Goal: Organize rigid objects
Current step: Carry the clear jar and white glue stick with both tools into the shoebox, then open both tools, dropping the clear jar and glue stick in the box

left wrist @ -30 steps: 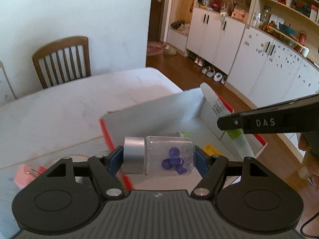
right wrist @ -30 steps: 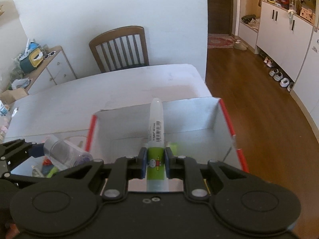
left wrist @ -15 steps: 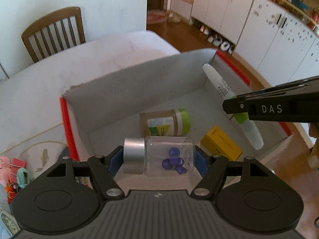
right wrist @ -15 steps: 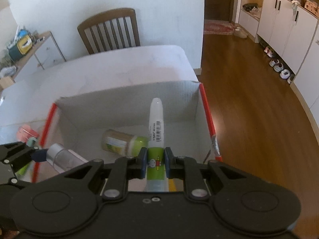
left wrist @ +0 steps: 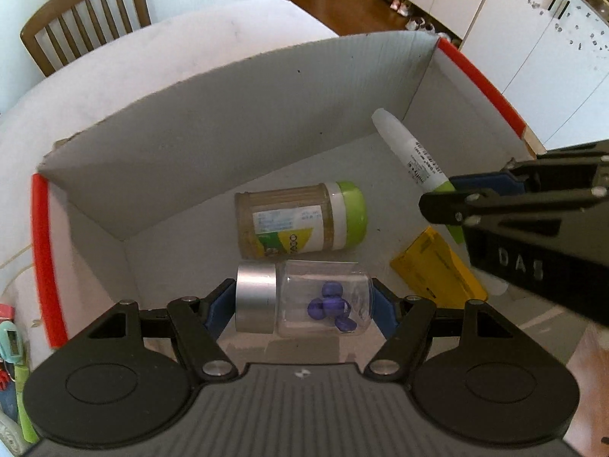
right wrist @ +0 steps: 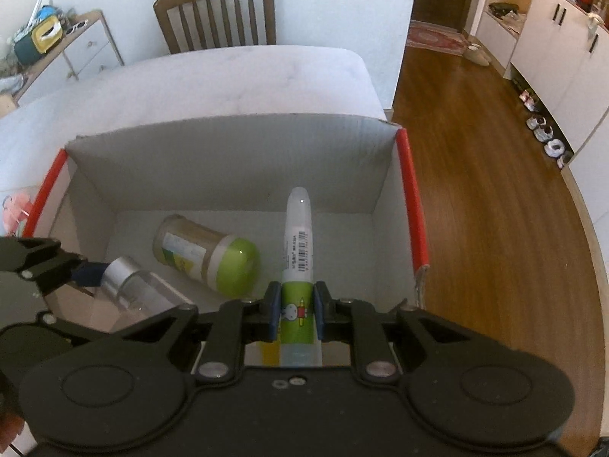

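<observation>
My left gripper point(left wrist: 302, 301) is shut on a clear jar with a silver lid and purple beads point(left wrist: 304, 301), held sideways low inside the open cardboard box point(left wrist: 228, 114). My right gripper point(right wrist: 297, 310) is shut on a white and green glue pen point(right wrist: 297, 251), pointing into the same box. The pen also shows in the left wrist view point(left wrist: 409, 156), and the jar in the right wrist view point(right wrist: 133, 289). A jar with a green lid point(left wrist: 300, 224) lies on its side on the box floor, with a yellow packet point(left wrist: 437, 266) to its right.
The box has red-edged side flaps point(right wrist: 411, 205) and stands on a white table point(right wrist: 228, 76) near its right edge. A wooden chair point(right wrist: 217, 11) stands behind the table. Small items lie on the table left of the box point(left wrist: 11, 346). Wooden floor lies to the right.
Both grippers have moved forward and down into the box with their objects still held. The jar with the green lid and the yellow packet have come into view below.
</observation>
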`<state>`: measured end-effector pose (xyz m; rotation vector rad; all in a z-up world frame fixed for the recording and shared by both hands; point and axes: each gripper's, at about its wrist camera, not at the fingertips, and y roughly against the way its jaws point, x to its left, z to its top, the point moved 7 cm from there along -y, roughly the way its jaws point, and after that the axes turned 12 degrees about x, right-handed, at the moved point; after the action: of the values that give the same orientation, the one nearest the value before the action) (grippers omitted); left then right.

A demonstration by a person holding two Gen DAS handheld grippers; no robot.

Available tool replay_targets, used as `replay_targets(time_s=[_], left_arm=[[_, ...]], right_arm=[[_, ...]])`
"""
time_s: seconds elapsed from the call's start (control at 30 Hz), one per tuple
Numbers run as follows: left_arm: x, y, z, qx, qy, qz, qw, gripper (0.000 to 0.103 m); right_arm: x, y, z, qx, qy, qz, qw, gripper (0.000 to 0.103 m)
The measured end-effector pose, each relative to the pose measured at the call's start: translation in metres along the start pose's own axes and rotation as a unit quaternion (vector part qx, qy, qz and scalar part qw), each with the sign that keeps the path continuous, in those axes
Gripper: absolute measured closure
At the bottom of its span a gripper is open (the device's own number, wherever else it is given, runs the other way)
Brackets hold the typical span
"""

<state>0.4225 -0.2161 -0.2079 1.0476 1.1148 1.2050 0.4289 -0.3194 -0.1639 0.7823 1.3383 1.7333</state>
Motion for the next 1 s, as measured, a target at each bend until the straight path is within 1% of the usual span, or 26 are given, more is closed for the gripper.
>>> replay_targets(time_s=[0.17,0.3,0.4,0.63,0.73,0.87,1.0], left_arm=[[-0.001,-0.013,0.008,0.031,0.015,-0.012,0.9993,0.030],[0.002,-0.022,0.011,0.052,0.022,-0.011,0.9983,0.030],[0.005,-0.027,0.016,0.065,0.031,-0.017,0.9972,0.031],[0.008,-0.026,0.022,0.072,0.023,-0.006,0.9971,0.032],[0.010,-0.024,0.023,0.071,0.029,-0.009,0.9970,0.031],[0.006,-0.020,0.017,0.063,0.036,-0.013,0.9973,0.031],[0.005,-0.008,0.011,0.044,0.037,-0.015,0.9983,0.031]], right_arm=[[-0.001,-0.010,-0.002,0.014,0.005,0.001,1.000,0.087],[-0.001,-0.011,-0.002,0.017,0.005,0.009,1.000,0.087],[-0.002,-0.010,0.000,0.018,0.007,0.012,1.000,0.087],[-0.007,-0.009,0.005,0.024,0.007,0.026,0.999,0.085],[-0.009,-0.006,0.008,0.023,0.006,0.034,0.999,0.081],[-0.009,0.001,0.009,0.012,0.006,0.040,0.999,0.073],[-0.010,0.012,0.008,-0.001,0.004,0.047,0.999,0.065]])
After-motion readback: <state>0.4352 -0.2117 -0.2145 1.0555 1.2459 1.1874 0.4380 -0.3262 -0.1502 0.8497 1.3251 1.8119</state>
